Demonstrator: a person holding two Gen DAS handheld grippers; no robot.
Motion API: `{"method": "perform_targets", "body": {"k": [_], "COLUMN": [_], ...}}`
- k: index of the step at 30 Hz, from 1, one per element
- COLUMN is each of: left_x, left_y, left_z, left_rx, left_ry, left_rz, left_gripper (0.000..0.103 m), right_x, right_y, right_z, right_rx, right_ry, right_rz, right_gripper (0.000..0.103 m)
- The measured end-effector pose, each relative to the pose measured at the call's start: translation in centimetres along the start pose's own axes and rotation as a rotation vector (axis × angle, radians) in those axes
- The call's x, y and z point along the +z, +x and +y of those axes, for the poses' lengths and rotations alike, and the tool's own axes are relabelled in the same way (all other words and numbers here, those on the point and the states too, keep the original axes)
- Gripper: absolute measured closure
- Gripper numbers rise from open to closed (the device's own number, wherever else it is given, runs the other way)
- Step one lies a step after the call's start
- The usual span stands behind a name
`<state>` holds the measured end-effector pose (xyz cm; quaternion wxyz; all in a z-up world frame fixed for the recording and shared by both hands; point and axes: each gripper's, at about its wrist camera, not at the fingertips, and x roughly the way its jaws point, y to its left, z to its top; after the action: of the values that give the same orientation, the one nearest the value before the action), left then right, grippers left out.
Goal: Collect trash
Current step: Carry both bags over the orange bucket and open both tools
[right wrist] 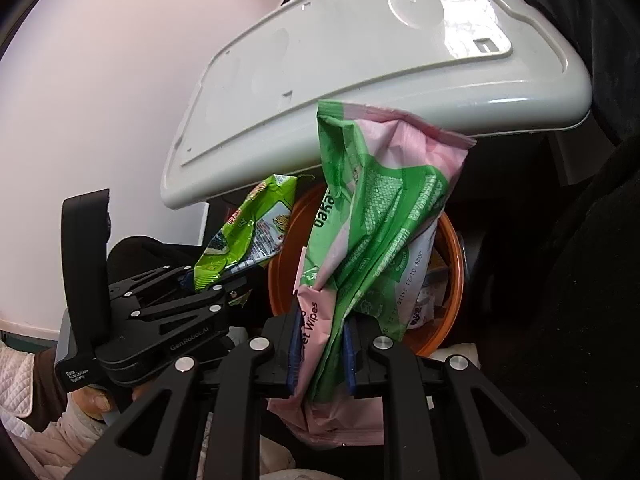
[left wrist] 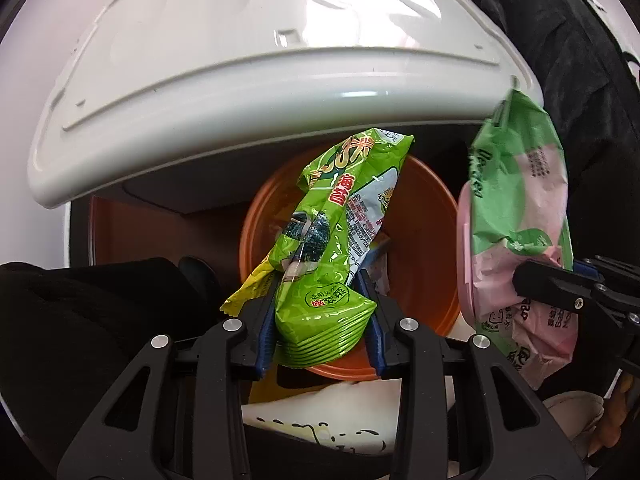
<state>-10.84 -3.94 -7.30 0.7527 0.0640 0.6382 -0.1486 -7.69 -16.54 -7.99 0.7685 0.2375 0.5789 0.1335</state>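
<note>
The left gripper (left wrist: 320,312) has its blue-padded fingers (left wrist: 266,320) part-way closed and pressed on both sides of a crumpled lime-green snack bag (left wrist: 328,240), which stands up out of the grip and leans over the mouth of the bin. The right gripper (right wrist: 320,344) has its fingers (right wrist: 294,344) drawn nearly together, pinching a pink and green wet wipes pack (right wrist: 372,216) by its lower part; the pack rises from the grip, and its top edge overlaps the raised lid in both views. Both grippers point steeply downward, side by side, the left one seen from the right wrist with a hand (right wrist: 96,400) under its body. Below and beyond the two wrappers lies the round orange rim of the trash bin (left wrist: 424,184), with some paper scraps visible inside. The bin's white lid (left wrist: 248,80) stands tilted up behind it, its curved front edge hanging just above the tops of both wrappers, so the way in is the gap between that edge and the orange rim. Dark fabric (left wrist: 580,80) crowds the right side, and a pale wall (right wrist: 100,100) closes the left.
</note>
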Motion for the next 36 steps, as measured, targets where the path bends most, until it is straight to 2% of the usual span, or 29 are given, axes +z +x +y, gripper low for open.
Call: {"method": "perform_targets", "body": {"k": [11, 18, 21, 27, 30, 31, 34, 36], "left_x": [0.3, 0.3, 0.5, 1.1, 0.9, 0.9, 1.1, 1.0], "left_y": [1.4, 2.8, 4.0, 4.1, 4.0, 3.9, 3.7, 3.6], "left_z": [0.7, 0.4, 0.2, -0.3, -0.2, -0.2, -0.4, -0.3], "left_rx": [-0.006, 0.000, -0.001, 0.009, 0.010, 0.013, 0.016, 0.015], "left_ry": [-0.003, -0.001, 0.014, 0.031, 0.020, 0.020, 0.027, 0.027], "left_rz": [0.054, 0.098, 0.147, 0.149, 0.152, 0.151, 0.139, 0.135], "left_gripper": [0.068, 0.068, 0.065, 0.060, 0.057, 0.053, 0.051, 0.048], "right_x": [1.0, 0.9, 1.0, 1.2, 1.3, 1.3, 1.3, 1.3], "right_y": [2.2, 1.9, 2.4, 2.7, 2.9, 2.9, 2.8, 2.7], "right_z": [0.3, -0.2, -0.6, -1.4, -1.7, -1.7, -1.7, -1.5], "right_rx": [0.001, 0.001, -0.002, -0.006, -0.007, -0.007, -0.008, -0.011], "right_ry": [0.017, 0.033, 0.052, 0.073, 0.075, 0.080, 0.086, 0.080], "right_rz": [0.024, 0.013, 0.030, 0.044, 0.047, 0.047, 0.044, 0.032], "right_gripper": [0.087, 0.087, 0.087, 0.086, 0.081, 0.077, 0.053, 0.053]}}
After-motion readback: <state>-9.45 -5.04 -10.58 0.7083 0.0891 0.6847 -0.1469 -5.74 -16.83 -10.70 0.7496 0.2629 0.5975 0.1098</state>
